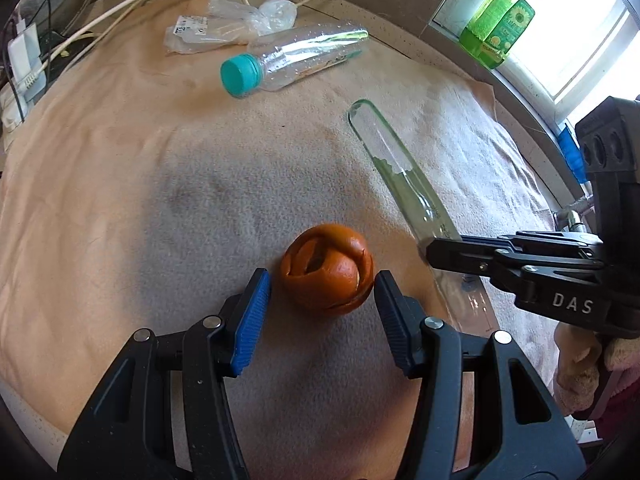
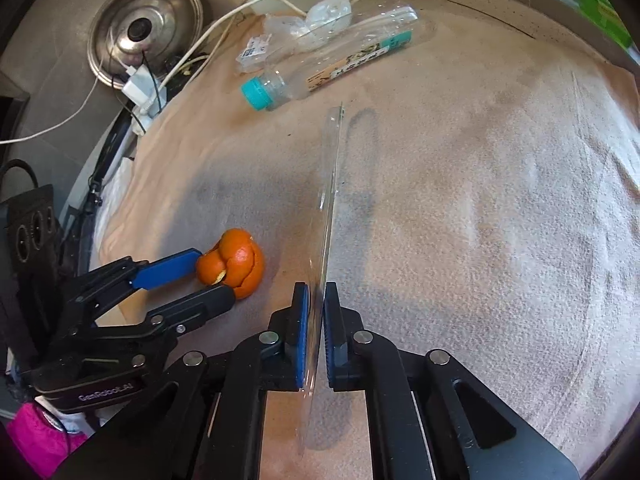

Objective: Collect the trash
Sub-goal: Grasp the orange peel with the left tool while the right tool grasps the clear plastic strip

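An orange peel [image 1: 326, 269] curled into a ball lies on the beige cloth [image 1: 120, 184]. My left gripper [image 1: 322, 280] is open, with one fingertip on each side of the peel. It also shows in the right wrist view [image 2: 214, 274] around the peel [image 2: 234, 262]. My right gripper [image 2: 316, 300] is shut on a flat clear plastic sheet [image 2: 330, 184], held on edge above the cloth. That sheet [image 1: 394, 168] and the right gripper [image 1: 430, 252] show at the right of the left wrist view. A clear plastic bottle [image 1: 288, 60] with a teal cap and a crumpled clear wrapper [image 1: 224, 24] lie further back.
White cables and a power adapter [image 2: 140, 88] lie at the cloth's left edge, by a steel pot lid [image 2: 146, 28]. A green bottle [image 1: 500, 24] stands on the window sill at the right. A stone counter edge [image 2: 480, 4] runs behind the cloth.
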`<state>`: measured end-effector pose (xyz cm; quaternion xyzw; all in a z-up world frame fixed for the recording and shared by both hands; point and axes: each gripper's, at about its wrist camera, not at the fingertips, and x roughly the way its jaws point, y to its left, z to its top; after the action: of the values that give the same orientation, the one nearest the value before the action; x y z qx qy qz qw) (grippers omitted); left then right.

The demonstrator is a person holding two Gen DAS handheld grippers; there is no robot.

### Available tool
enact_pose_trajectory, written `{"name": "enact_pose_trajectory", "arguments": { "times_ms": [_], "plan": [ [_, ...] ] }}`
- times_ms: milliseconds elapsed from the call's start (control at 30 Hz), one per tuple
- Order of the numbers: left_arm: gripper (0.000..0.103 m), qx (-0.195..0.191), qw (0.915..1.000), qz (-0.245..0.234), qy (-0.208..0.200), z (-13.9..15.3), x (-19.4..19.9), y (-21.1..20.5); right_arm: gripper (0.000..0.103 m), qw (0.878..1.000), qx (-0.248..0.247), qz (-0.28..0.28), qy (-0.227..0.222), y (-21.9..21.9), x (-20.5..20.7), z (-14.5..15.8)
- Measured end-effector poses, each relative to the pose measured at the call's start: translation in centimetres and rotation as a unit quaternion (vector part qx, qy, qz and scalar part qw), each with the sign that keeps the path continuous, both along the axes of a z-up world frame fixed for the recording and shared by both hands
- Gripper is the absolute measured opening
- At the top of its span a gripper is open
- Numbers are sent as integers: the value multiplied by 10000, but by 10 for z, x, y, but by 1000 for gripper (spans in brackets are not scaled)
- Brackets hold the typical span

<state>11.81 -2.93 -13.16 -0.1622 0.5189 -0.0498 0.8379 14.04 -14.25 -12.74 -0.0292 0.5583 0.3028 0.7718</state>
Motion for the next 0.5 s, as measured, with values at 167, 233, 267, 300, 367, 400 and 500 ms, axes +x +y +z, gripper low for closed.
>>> {"name": "enact_pose_trajectory", "arguments": {
  "times_ms": [167, 233, 267, 300, 367, 400, 500],
  "plan": [
    [55, -22, 10000, -4, 33, -4, 9, -5, 4, 9999, 79, -111, 20, -8, 1, 0],
    [54, 8, 10000, 17, 44, -5, 11, -7, 4, 9998, 100, -143, 10, -10, 0, 1],
    [52, 10, 10000, 18, 38, -5, 12, -7, 4, 9998, 111, -164, 4, -12, 0, 2],
    [50, 25, 10000, 22, 27, -5, 13, -7, 4, 9997, 123, -188, 1, -13, 0, 2],
    [48, 23, 10000, 49, 7, -4, 12, -7, 4, 9996, 155, -228, 6, -16, 0, 2],
    [47, 36, 10000, 68, -4, -4, 12, -7, 4, 9996, 167, -241, 7, -17, 0, 2],
    [45, 163, 9998, 100, -47, 0, 9, -8, 4, 9994, 191, -276, -9, -20, -2, 4]
  ]
}}
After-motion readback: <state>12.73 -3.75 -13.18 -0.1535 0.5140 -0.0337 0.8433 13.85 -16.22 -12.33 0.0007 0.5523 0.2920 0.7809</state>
